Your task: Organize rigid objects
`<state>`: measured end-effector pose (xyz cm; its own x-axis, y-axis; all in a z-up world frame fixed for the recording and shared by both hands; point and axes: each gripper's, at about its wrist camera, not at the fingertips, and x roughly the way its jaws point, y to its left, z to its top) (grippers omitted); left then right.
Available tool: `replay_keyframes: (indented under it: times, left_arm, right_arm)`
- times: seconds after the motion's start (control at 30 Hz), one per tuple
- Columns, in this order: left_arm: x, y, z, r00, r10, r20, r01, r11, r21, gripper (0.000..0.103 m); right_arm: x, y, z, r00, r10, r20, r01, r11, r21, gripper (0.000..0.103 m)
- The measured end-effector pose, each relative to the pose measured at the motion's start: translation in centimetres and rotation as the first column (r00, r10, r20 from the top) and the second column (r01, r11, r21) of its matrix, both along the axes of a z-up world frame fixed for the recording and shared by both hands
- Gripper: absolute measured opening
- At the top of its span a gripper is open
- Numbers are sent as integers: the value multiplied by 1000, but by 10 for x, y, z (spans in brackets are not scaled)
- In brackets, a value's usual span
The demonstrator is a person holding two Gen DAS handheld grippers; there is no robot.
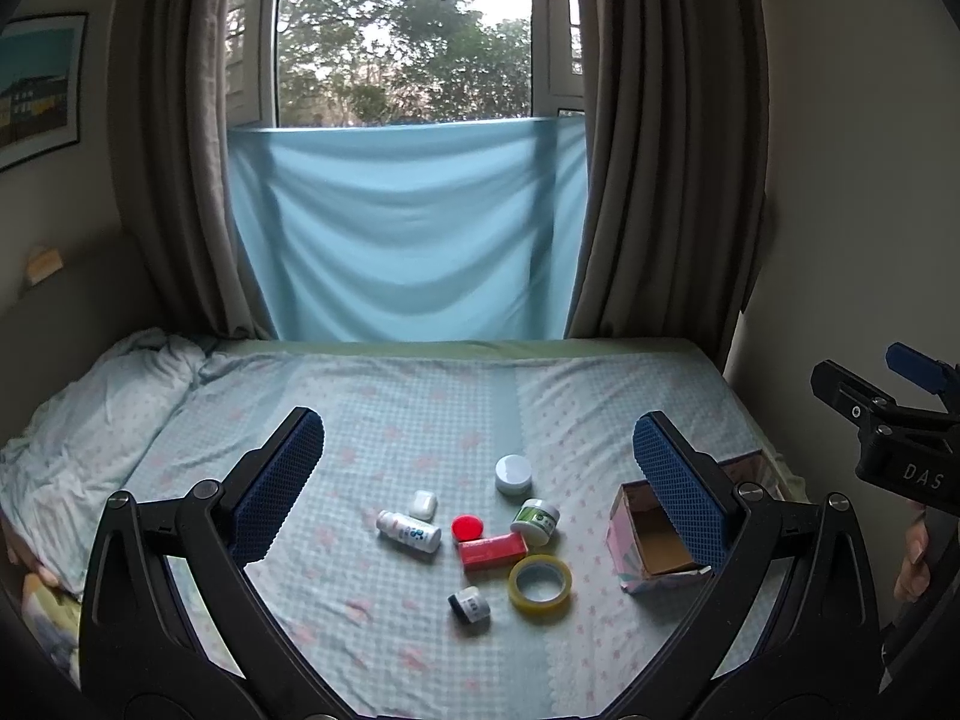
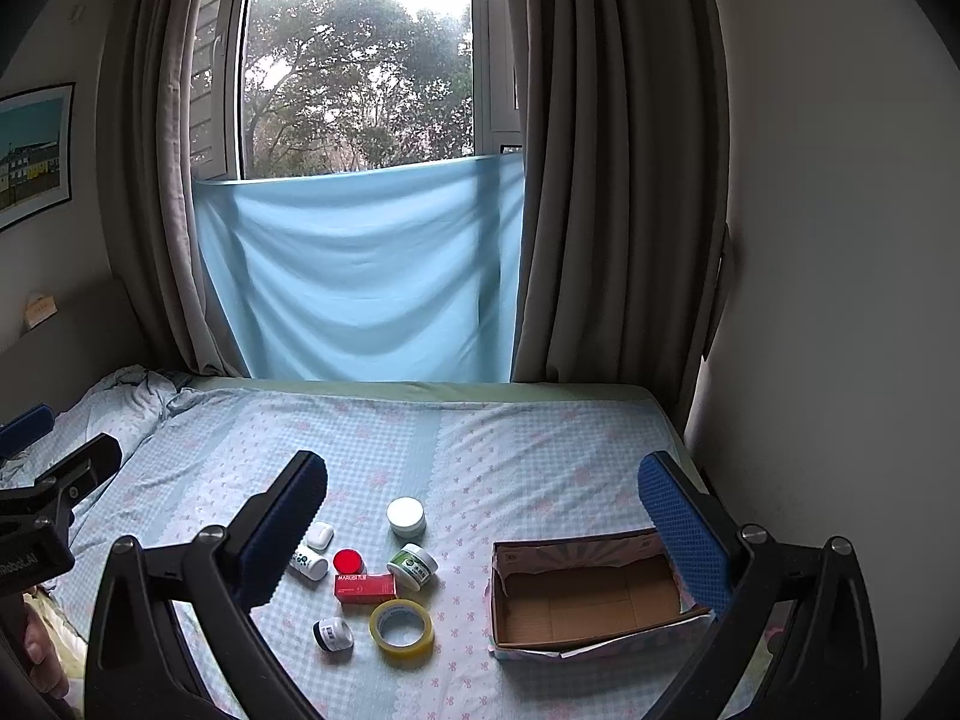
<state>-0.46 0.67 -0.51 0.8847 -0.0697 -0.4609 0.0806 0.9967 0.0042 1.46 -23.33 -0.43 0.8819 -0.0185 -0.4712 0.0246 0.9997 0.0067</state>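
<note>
Small items lie clustered on the bed: a white bottle (image 1: 408, 531), a white earbud case (image 1: 423, 504), a red lid (image 1: 467, 527), a red box (image 1: 493, 551), a green-labelled jar (image 1: 536, 519), a white jar (image 1: 513, 474), a yellow tape roll (image 1: 540, 585) and a small dark jar (image 1: 469, 603). An empty cardboard box (image 2: 585, 597) sits to their right. My left gripper (image 1: 477, 447) is open and empty, held above the cluster. My right gripper (image 2: 483, 483) is open and empty, above the bed between the cluster and the box.
The bed (image 2: 516, 444) carries a checked sheet and a rumpled quilt (image 1: 90, 414) at the left. Curtains (image 2: 612, 180) and a blue cloth (image 2: 360, 276) hang at the window behind. A wall (image 2: 840, 300) stands close on the right.
</note>
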Motion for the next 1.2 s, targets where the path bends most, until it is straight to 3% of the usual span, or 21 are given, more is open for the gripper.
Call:
replay_keyframes:
  times: [0.6,0.87,1.07,1.2]
  left_arm:
    - [5,4,-3,1000,6,-11,-6,1000,-7,103]
    - [8,4,-11,998,54,-21,-54,999,0,103]
    - [21,13,-32,985,118,-123,-120,993,-11,103]
    - [38,26,-60,956,169,-238,-185,982,-47,103]
  right_arm:
    - [3,-1,0,1000,2,-9,-2,1000,0,103]
    - [9,4,-8,999,45,-28,-45,999,-1,103]
    - [20,8,-27,987,117,-108,-119,993,-17,103]
    - [39,11,-57,961,193,-196,-196,981,1,103]
